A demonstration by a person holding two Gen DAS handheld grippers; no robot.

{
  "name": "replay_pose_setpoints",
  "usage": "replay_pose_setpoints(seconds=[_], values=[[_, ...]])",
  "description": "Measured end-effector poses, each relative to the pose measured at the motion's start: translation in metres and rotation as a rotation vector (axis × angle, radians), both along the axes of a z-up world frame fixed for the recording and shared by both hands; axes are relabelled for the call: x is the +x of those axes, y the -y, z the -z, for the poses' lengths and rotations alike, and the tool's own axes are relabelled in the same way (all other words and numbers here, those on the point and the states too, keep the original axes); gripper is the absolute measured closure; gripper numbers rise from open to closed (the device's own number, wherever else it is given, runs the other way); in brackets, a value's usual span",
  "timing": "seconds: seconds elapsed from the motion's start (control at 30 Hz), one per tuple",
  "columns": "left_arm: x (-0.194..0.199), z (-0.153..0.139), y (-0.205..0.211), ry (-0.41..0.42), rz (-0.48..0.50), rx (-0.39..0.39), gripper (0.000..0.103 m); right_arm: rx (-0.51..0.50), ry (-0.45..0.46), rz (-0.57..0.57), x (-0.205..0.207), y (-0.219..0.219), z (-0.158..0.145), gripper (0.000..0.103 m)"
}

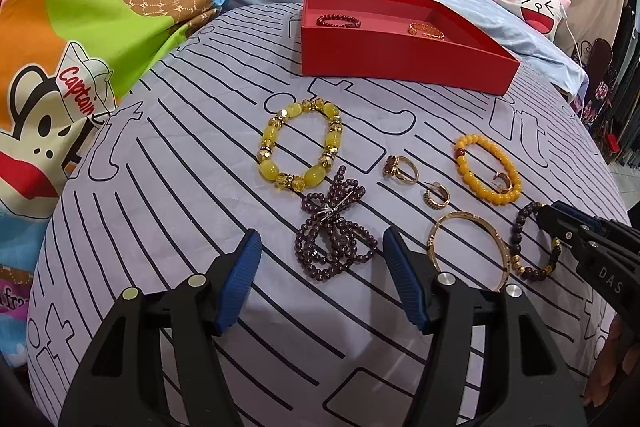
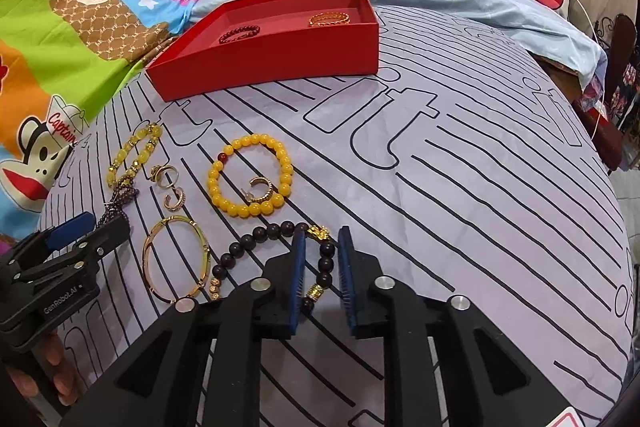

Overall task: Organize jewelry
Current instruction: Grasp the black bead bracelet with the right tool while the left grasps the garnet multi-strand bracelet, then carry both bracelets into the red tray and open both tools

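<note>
Two bracelets, one dark red point(image 1: 338, 21) and one gold point(image 1: 426, 30), already lie in the shallow red cardboard tray point(image 1: 400, 63) at the far side of our lilac striped bedsheet point(image 2: 460, 187); the other jewelry lies on the sheet nearer us. Our left gripper point(image 1: 320, 283) hangs with jaws spread wide over the tangled dark purple bead strand point(image 1: 332, 227); our right gripper point(image 2: 322, 275) straddles the dark brown wooden bead bracelet with gold charms point(image 2: 280, 251), jaws parted around its beads, not yet clamped.

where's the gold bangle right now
The gold bangle lies flat on the striped sheet, between the purple bead strand and the dark bead bracelet.
</note>
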State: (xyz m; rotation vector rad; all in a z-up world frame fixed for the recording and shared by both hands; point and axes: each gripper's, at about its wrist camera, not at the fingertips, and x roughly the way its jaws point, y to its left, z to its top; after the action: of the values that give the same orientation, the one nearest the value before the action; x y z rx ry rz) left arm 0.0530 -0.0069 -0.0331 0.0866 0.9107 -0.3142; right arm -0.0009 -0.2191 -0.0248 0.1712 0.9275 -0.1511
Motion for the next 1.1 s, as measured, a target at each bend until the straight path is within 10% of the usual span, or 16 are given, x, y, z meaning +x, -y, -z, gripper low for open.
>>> replay_pose_setpoints(seconds=[0.47, 1.1], values=[[-0.002, -0.006, -0.006, -0.025, 0.043, -0.069, 0.093, -0.008, 0.007, 0.003, -0.01, 0.002, -0.005, 0.095], [-0.014, -0.064, -0.003, -0.013, 0.107, -0.165, 0.097, 0.046, 0.1, -0.016, -0.022, 0.0, -0.052, 0.095]])
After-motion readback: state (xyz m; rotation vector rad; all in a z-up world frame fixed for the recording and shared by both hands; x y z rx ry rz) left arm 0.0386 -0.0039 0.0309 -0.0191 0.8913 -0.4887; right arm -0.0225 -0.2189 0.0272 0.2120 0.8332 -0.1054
